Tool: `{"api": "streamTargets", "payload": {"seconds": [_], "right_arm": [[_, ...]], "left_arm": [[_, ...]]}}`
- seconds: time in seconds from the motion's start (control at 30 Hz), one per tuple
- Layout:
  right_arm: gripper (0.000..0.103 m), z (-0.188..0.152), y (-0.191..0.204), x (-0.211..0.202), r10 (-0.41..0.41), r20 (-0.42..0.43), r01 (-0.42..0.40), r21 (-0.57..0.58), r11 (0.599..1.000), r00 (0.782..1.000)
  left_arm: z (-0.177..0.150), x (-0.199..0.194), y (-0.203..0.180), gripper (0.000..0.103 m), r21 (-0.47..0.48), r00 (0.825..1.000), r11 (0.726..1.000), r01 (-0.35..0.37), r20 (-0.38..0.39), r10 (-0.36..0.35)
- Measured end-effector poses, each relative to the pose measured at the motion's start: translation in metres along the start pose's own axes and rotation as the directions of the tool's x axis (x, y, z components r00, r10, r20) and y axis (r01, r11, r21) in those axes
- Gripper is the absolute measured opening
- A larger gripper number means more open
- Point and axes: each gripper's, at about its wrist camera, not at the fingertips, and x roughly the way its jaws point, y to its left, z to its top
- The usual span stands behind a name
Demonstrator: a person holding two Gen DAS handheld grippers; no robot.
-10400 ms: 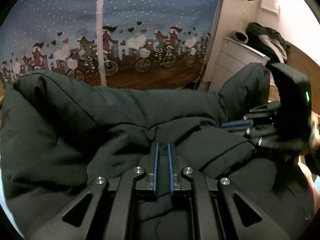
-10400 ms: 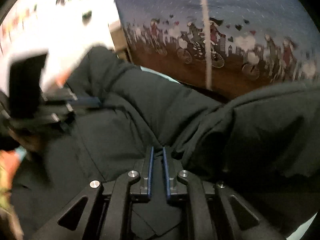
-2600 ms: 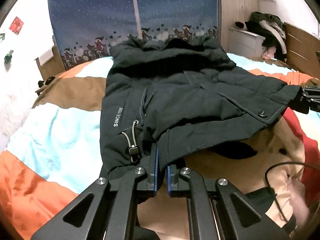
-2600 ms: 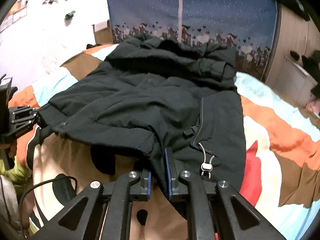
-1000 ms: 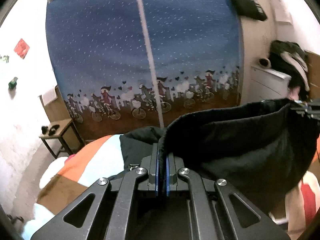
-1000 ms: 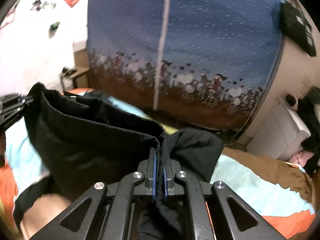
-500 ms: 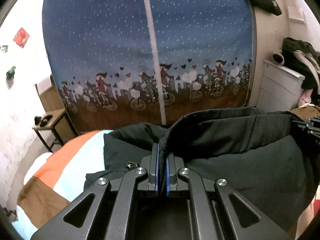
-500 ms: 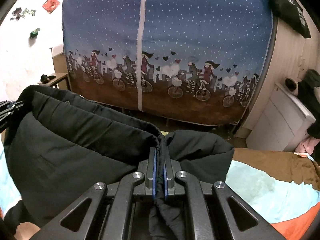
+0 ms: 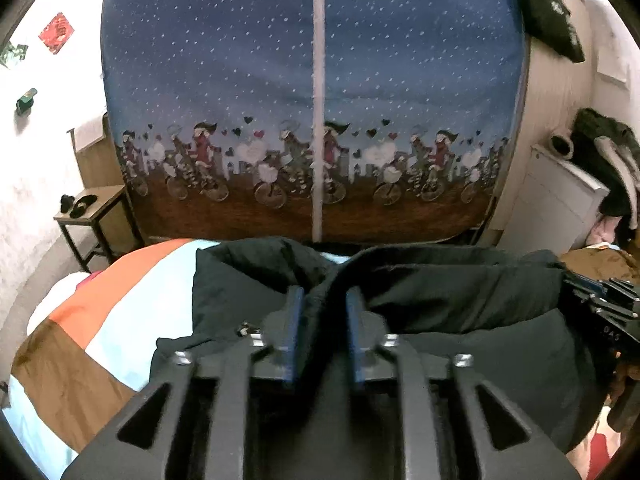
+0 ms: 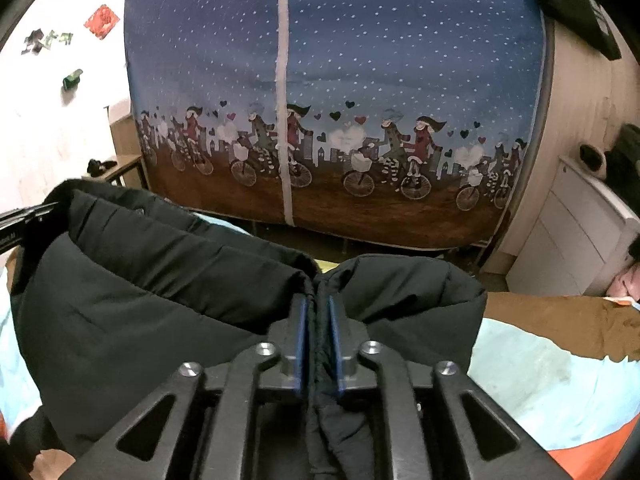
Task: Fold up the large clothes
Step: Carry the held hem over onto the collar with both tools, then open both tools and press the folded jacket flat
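A large dark padded jacket (image 9: 460,320) lies folded over on the striped bedspread (image 9: 100,320). My left gripper (image 9: 320,332) has its jaws parted, with the jacket's hem loose between the blue pads. My right gripper (image 10: 318,340) is shut on the jacket's (image 10: 140,292) other hem corner. Each gripper shows at the far edge of the other's view: the right one (image 9: 600,312) in the left wrist view, the left one (image 10: 20,224) in the right wrist view.
A blue curtained wardrobe with a cyclist print (image 9: 316,120) stands past the bed's far edge. A small side table (image 9: 96,216) is at the left, a white dresser (image 9: 560,204) piled with clothes at the right.
Both grippers have carried the hem up and over toward the collar, then lowered it. In the last half second the left jaws have opened; the right stays shut.
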Motion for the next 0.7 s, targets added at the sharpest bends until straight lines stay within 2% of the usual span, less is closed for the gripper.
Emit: {"api": "streamTargets", "payload": {"seconds": [0.03,0.07,0.1,0.2,0.27,0.33,0.5,0.7], "right_arm": [[0.048,0.001,-0.002,-0.003,0.0,0.013,0.0,0.014,1.0,1.0],[0.056,0.002,-0.004,-0.006,0.001,0.028,-0.002,0.027,1.0,1.0],[0.066,0.003,-0.006,-0.011,0.003,0.048,-0.005,0.039,0.999,0.999],[0.07,0.006,-0.006,-0.022,-0.005,0.069,0.003,0.033,0.999,0.998],[0.078,0.006,-0.003,-0.03,-0.014,0.082,0.013,0.01,1.0,0.997],[0.09,0.002,-0.001,-0.041,-0.024,0.102,0.024,-0.001,1.0,0.994],[0.097,-0.009,0.002,-0.065,0.001,0.113,-0.004,0.021,1.0,0.994],[0.102,-0.018,0.011,-0.09,0.037,0.127,-0.04,0.017,0.999,0.991]], "left_arm": [[0.0,-0.003,-0.001,0.042,-0.002,1.0,1.0,0.004,0.011,-0.004],[0.001,-0.007,-0.003,0.055,-0.005,1.0,1.0,0.007,0.026,-0.007],[0.001,-0.014,-0.004,0.056,-0.014,0.999,1.0,0.019,0.047,-0.019],[0.005,-0.024,-0.01,0.056,-0.012,0.998,0.999,0.035,0.051,-0.034],[0.006,-0.03,-0.013,0.057,-0.001,0.998,1.0,0.023,0.055,-0.023],[0.006,-0.037,-0.014,0.064,0.01,0.998,1.0,0.014,0.055,-0.015],[0.0,-0.058,-0.016,0.074,0.0,0.997,1.0,0.004,0.076,-0.004],[-0.011,-0.084,-0.022,0.078,0.034,0.994,0.999,0.005,0.109,-0.009]]}}
